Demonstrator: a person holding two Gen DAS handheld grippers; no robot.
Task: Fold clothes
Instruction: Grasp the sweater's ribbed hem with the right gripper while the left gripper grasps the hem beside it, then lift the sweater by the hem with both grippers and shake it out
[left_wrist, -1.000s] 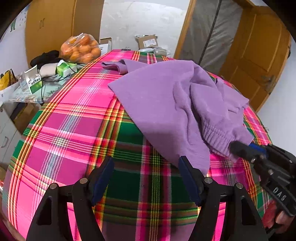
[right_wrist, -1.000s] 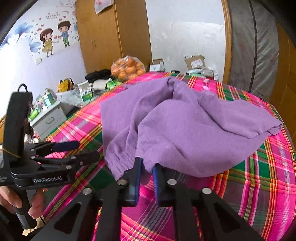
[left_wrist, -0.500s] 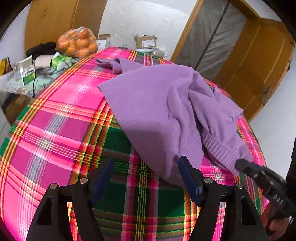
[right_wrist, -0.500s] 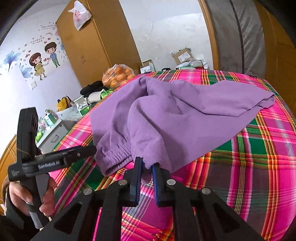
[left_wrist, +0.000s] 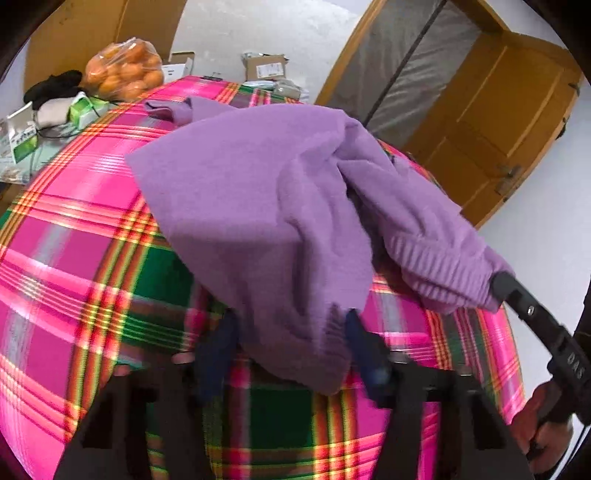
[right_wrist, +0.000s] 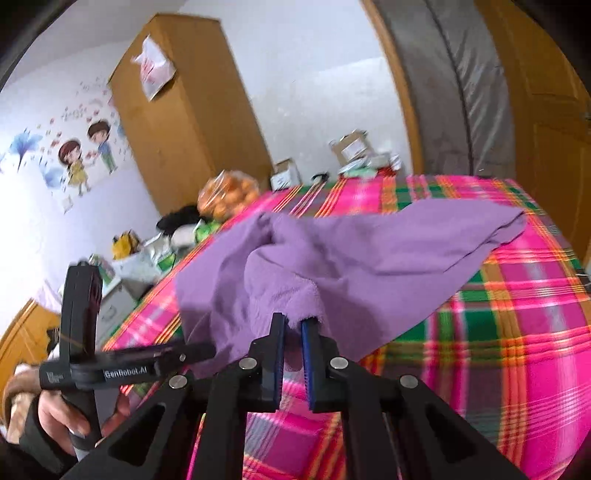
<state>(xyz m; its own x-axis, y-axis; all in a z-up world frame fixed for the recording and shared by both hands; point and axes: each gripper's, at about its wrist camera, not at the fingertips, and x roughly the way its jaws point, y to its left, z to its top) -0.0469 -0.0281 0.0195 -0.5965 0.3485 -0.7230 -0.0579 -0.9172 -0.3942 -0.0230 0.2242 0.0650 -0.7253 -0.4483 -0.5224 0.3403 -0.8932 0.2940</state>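
The left gripper (left_wrist: 291, 343) has just been closing, and a hanging fold of the purple garment (left_wrist: 266, 206) sits between its blue pads. The view is smeared by motion, and I cannot tell whether the pads press the cloth yet; a gap seems to remain. The right gripper (right_wrist: 293, 345) is clamped on the garment's thicker edge, jaws nearly together, with cloth bunched between them and lifted clear of the plaid cloth (right_wrist: 517, 332).

From the left wrist view, the garment runs up and away from the left gripper, its long axis slanting toward the far edge, where a narrow purple end lies flat. The ribbed hem (left_wrist: 439, 273) stretches off to the right, where the right gripper holds it; the two grippers sit on the same near edge, side by side, with the left one at the hanging corner and the right one at the ribbed part. From the right wrist view, the cloth spreads away and to the right, ending in a flat point well apart from both tools.

So the near edge is the held end and the far end lies free. I judge the coming move depends on the left gripper finishing its bite on that corner, then both drawing the near edge taut along the line between them, across the garment's length.
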